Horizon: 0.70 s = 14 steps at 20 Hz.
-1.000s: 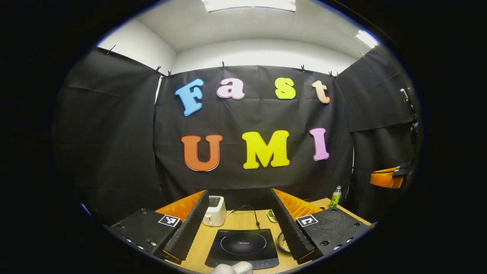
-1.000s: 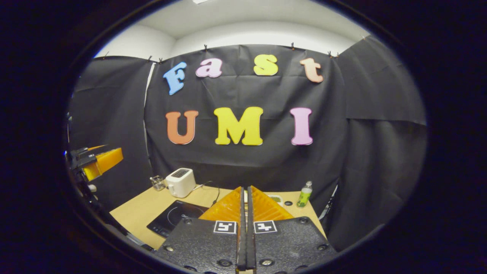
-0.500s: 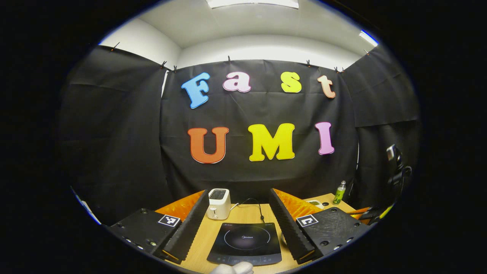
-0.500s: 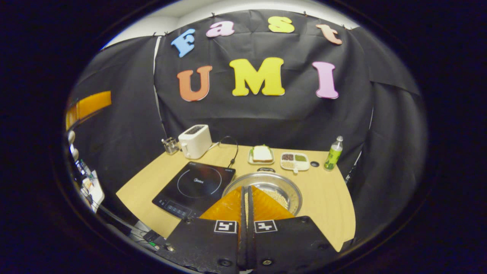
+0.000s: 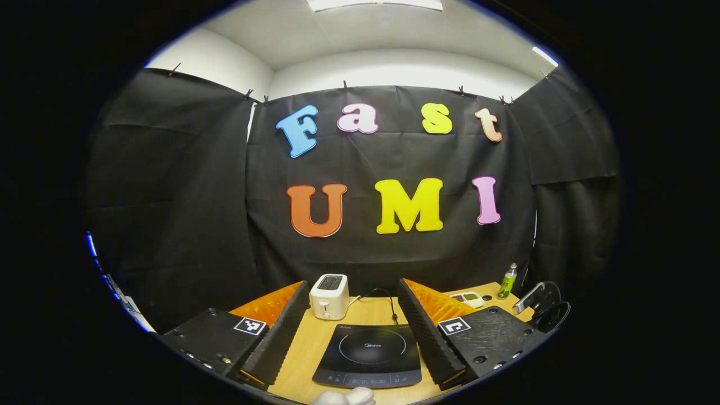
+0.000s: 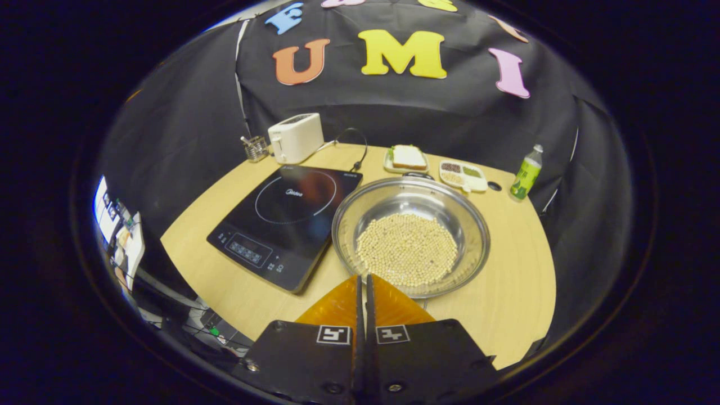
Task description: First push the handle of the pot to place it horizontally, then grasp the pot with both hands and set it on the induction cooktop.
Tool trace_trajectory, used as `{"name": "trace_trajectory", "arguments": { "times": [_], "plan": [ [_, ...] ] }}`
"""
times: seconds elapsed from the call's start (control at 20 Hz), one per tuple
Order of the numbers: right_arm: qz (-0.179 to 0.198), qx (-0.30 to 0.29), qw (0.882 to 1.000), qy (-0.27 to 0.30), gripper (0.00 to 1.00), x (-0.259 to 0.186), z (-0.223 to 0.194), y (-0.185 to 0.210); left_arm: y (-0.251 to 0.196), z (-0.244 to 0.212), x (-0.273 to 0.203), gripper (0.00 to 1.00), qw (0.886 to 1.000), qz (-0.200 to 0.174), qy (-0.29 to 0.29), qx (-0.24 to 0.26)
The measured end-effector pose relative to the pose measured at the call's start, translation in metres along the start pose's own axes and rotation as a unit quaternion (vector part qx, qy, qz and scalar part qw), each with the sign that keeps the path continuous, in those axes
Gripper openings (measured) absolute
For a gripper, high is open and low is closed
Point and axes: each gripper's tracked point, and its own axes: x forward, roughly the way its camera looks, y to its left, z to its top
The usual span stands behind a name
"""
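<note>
A steel pot (image 6: pixel 410 236) holding pale beans stands on the wooden table (image 6: pixel 517 281), just right of the black induction cooktop (image 6: pixel 287 216). A small dark handle (image 6: pixel 414 175) shows at the pot's far rim. My right gripper (image 6: pixel 363 278) is shut with nothing between its orange fingers, and its tips point at the pot's near rim from above. My left gripper (image 5: pixel 353 284) is open and empty, low at the table's front. The cooktop (image 5: pixel 368 360) lies between its two spread fingers (image 5: pixel 427 332).
At the back of the table stand a white toaster (image 6: pixel 295 138), a small glass holder (image 6: pixel 256 148), a plate with a sandwich (image 6: pixel 406 158), a divided dish (image 6: pixel 462 173) and a green bottle (image 6: pixel 526 165). A cable (image 6: pixel 354 146) runs from the cooktop. A white-gloved hand (image 5: pixel 344 396) shows below.
The right gripper view has tipped down from the wall to the table, bringing the whole pot and cooktop into sight. The left gripper has turned slightly left. Neither gripper's state has changed.
</note>
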Motion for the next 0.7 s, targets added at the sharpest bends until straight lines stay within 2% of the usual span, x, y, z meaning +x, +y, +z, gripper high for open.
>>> {"name": "trace_trajectory", "arguments": {
  "times": [0.1,0.15,0.2,0.25,0.5,0.55,0.65,0.7],
  "plan": [
    [0.002,-0.004,1.0,0.025,0.01,0.013,-0.015,0.003,0.003,-0.003,-0.003,0.95,1.0,0.004,0.004,-0.001],
    [0.005,-0.003,0.999,0.034,0.04,0.019,-0.023,0.006,0.005,-0.003,-0.003,0.95,1.0,0.008,0.006,-0.001],
    [0.006,-0.001,0.999,0.041,0.04,0.024,-0.027,0.007,0.008,-0.004,-0.004,0.84,1.0,0.011,0.008,0.0],
    [0.006,0.001,0.999,0.048,0.04,0.028,-0.031,0.008,0.009,-0.005,-0.003,0.95,1.0,0.014,0.009,0.0],
    [0.001,0.008,0.998,0.065,0.04,0.041,-0.04,0.003,0.018,-0.007,-0.004,0.95,1.0,0.025,0.015,-0.001],
    [0.005,0.015,0.998,0.068,0.0,0.041,-0.043,0.004,0.019,-0.008,-0.003,0.95,1.0,0.025,0.016,0.0],
    [0.006,0.021,0.998,0.067,0.04,0.042,-0.044,0.003,0.019,-0.008,-0.002,0.95,0.999,0.027,0.017,0.001],
    [0.004,0.019,0.998,0.064,0.0,0.042,-0.043,0.002,0.02,-0.008,-0.001,0.95,0.999,0.027,0.017,0.002]
  ]
}}
